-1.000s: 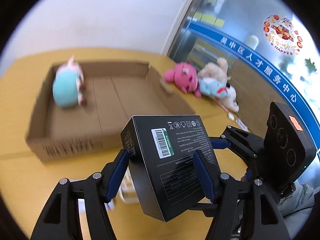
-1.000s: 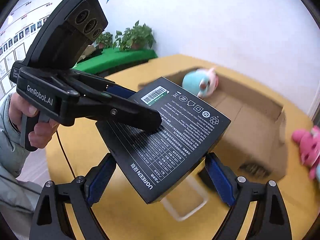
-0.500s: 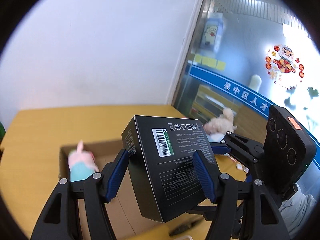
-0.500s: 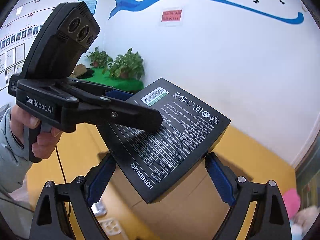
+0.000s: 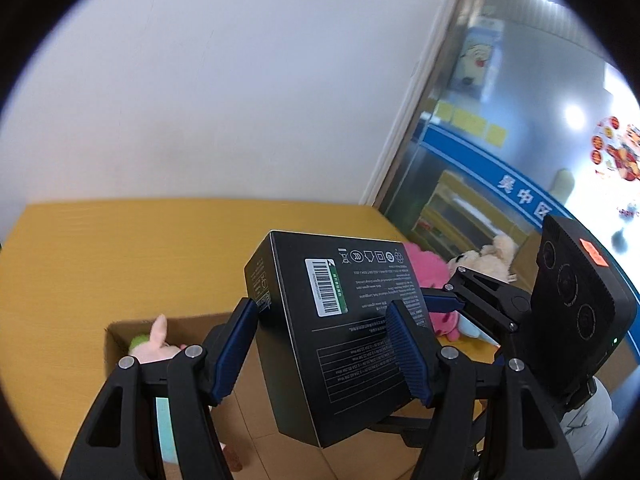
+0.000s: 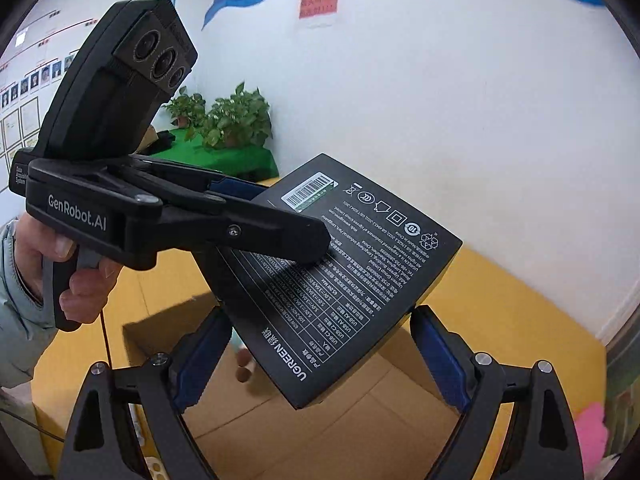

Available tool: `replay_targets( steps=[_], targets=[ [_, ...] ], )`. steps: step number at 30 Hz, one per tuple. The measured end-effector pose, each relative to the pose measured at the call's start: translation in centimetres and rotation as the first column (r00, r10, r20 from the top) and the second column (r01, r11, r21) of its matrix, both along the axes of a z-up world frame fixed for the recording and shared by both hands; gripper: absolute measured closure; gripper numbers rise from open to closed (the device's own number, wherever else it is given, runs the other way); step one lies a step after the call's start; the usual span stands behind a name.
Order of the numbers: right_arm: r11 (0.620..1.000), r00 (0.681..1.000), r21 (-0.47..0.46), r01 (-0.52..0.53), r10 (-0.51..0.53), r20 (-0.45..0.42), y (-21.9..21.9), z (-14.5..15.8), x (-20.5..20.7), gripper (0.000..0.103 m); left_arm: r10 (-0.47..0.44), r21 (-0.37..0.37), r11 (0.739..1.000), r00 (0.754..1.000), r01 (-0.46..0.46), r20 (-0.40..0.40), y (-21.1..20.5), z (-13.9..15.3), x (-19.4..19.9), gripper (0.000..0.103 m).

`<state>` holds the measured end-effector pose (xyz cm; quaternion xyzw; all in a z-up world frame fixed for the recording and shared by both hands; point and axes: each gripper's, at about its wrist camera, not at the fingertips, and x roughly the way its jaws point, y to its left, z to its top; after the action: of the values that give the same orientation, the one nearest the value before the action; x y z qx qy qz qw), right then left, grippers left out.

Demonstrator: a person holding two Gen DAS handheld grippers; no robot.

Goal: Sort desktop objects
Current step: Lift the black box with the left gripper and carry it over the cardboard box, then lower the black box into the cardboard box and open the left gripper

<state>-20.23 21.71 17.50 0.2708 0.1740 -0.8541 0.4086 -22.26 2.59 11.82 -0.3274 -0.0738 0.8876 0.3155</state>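
I hold a flat black box (image 5: 344, 332) in the air with both grippers at once, above an open carton (image 6: 320, 428) that sits on the yellow worktop (image 5: 120, 256). My left gripper (image 5: 324, 344) has its jaws pinching the box across its thin depth: one blue pad lies on the narrow side face, the other on the broad printed face. My right gripper (image 6: 320, 356) has its jaws spread wide and pressed against two opposite edges of the box, across its width.

The box is tilted, its printed back turned upward toward both cameras. In the right wrist view its long axis runs from the lower left, where the brand name is, up to the far corner with the barcode label (image 6: 310, 192). That far end points away from me, toward the white wall.

A plush toy (image 5: 156, 344) lies in the carton's far corner. A pink plush (image 5: 426, 276) and a cream one (image 5: 488, 260) lie on the worktop beyond the box, right of the carton.
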Motion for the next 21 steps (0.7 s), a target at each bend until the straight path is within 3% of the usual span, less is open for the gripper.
replay_targets(
  steps=[6, 11, 14, 18, 21],
  targets=[
    [0.999, 0.989, 0.040, 0.009, -0.015, 0.150, -0.9, -7.8, -6.5, 0.012, 0.017, -0.025, 1.000, 0.979, -0.012, 0.201, 1.4, -7.5, -6.4, 0.037],
    [0.998, 0.963, 0.060, 0.003, -0.019, 0.270, -1.8, -13.6, -10.4, 0.012, 0.061, -0.097, 0.995, 0.954, -0.034, 0.294, 2.5, -12.0, -9.5, 0.037],
    [0.996, 0.946, 0.091, 0.005, -0.034, 0.322, -2.5, -16.1, -10.3, 0.012, 0.089, -0.159, 0.987, 0.932, -0.034, 0.351, 3.6, -14.7, -10.5, 0.037],
    [0.992, 0.919, 0.127, 0.012, -0.061, 0.389, -2.2, -19.5, -12.4, 0.013, 0.131, -0.230, 0.973, 0.901, -0.036, 0.413, 4.8, -16.8, -11.1, 0.037],
    [0.987, 0.916, 0.158, 0.019, -0.080, 0.394, -1.7, -21.2, -12.4, 0.014, 0.151, -0.296, 0.955, 0.887, -0.018, 0.435, 6.2, -17.7, -11.4, 0.039]
  ],
)
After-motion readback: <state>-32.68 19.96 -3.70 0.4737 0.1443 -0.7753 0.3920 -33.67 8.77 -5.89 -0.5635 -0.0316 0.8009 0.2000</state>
